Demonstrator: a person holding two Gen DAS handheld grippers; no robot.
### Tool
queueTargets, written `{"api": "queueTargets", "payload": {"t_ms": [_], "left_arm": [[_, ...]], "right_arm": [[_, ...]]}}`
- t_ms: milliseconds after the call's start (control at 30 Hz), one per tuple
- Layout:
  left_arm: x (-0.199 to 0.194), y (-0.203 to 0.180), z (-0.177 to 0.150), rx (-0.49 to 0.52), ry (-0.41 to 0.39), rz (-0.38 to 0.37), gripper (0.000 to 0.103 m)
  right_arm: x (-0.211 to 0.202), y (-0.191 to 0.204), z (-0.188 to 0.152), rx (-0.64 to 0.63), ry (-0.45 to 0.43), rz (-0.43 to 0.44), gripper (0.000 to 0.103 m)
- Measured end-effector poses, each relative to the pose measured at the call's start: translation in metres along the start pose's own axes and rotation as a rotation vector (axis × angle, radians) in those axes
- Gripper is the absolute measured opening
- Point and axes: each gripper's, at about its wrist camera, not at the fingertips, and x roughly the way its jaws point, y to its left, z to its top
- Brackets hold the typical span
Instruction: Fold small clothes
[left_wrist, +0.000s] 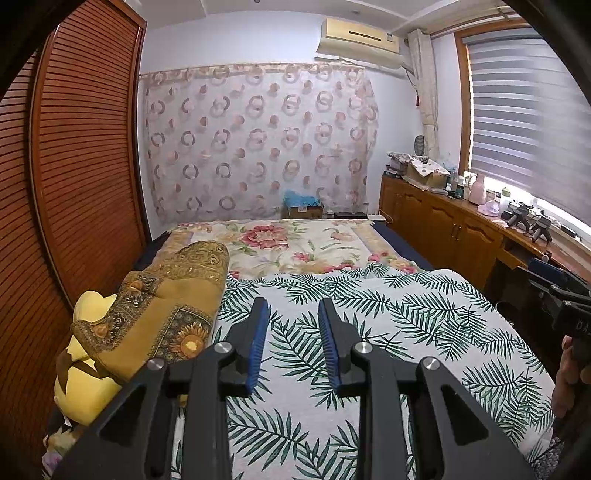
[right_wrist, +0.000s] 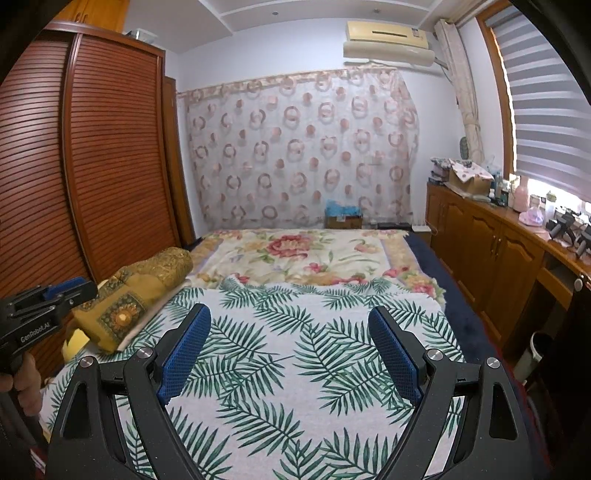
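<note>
While both grippers hang over the bed w/ nothing between their pads, items run left to right as follows.

Louvred wooden wardrobe (left_wrist: 85, 147): far left, alongside the bed.
Yellow plush toy (left_wrist: 83, 373): at the bed's left edge, partly under the gold patterned cushion (left_wrist: 173, 306).
Left gripper (left_wrist: 291, 339): fingers partly apart, moderate gap, blue pads (left_wrist: 258, 343) facing each other, holding nothing; above the palm-leaf sheet (left_wrist: 424, 332).
Palm-leaf sheet: spread flat on the near half of the bed; floral blanket (left_wrist: 295, 243) beyond it.
Small clothes: none identifiable in either view; cannot tell where they are.
Ring-print curtain (left_wrist: 255, 140): across the far wall, cardboard box (left_wrist: 303, 210) at its foot, air conditioner (left_wrist: 360, 42) above.
Right gripper (right_wrist: 290, 354): spread wide, pads (right_wrist: 184, 354) well apart, empty; also over the palm-leaf sheet.
Wooden sideboard (right_wrist: 491, 251): right wall, top cluttered w/ a box, bottles, pink jug (right_wrist: 526, 195).
Zebra blind (right_wrist: 550, 110): window, far right.
</note>
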Motion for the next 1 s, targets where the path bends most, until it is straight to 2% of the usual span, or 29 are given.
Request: {"api": "queueTargets", "payload": {"t_ms": [1000], "left_arm": [[-0.0021, 0.0069, 0.0032, -0.004, -0.008, 0.007, 0.028]], "right_arm": [[-0.0003, 0.0000, -0.0023, -0.003, 0.000, 0.003, 0.089]]}}
